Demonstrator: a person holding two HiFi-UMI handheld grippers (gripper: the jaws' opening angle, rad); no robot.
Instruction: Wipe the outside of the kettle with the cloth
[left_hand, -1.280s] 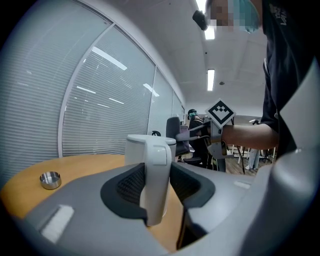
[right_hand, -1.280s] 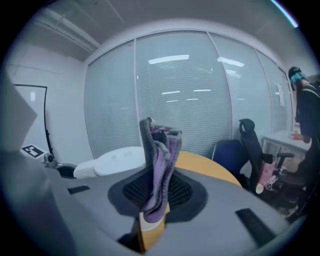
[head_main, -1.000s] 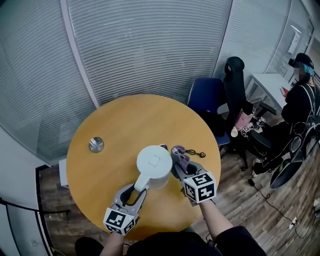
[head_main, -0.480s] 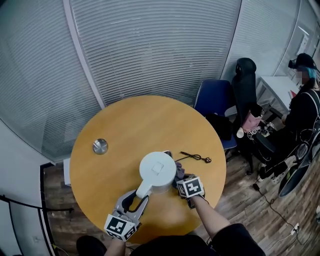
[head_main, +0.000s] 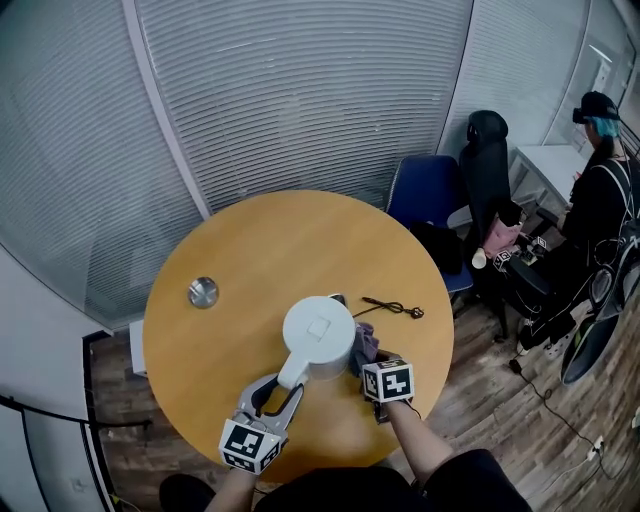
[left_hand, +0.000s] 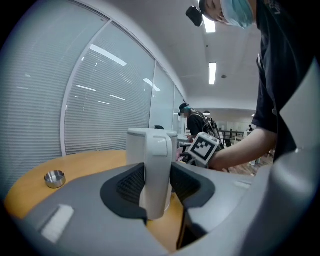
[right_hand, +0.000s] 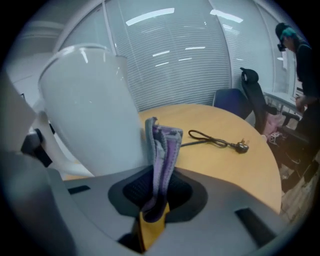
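A white electric kettle (head_main: 318, 335) stands on the round wooden table (head_main: 250, 260), its handle pointing toward me. My left gripper (head_main: 278, 385) is shut on that white handle (left_hand: 156, 175), the pads pressing both sides. The kettle body (right_hand: 92, 110) fills the left of the right gripper view. My right gripper (head_main: 368, 362) is shut on a folded purple cloth (right_hand: 161, 160), which sticks up between the jaws. In the head view the cloth (head_main: 365, 343) lies against the kettle's right side, low down.
A black power cord (head_main: 393, 307) with a plug lies on the table right of the kettle. A small metal dish (head_main: 203, 292) sits at the table's left. A blue chair (head_main: 425, 205) and a black chair stand beyond the table; a person (head_main: 600, 190) sits at the far right.
My right gripper has come down along the kettle's right side with the cloth, from near the lid to low by the base. The left gripper has kept its hold on the handle.
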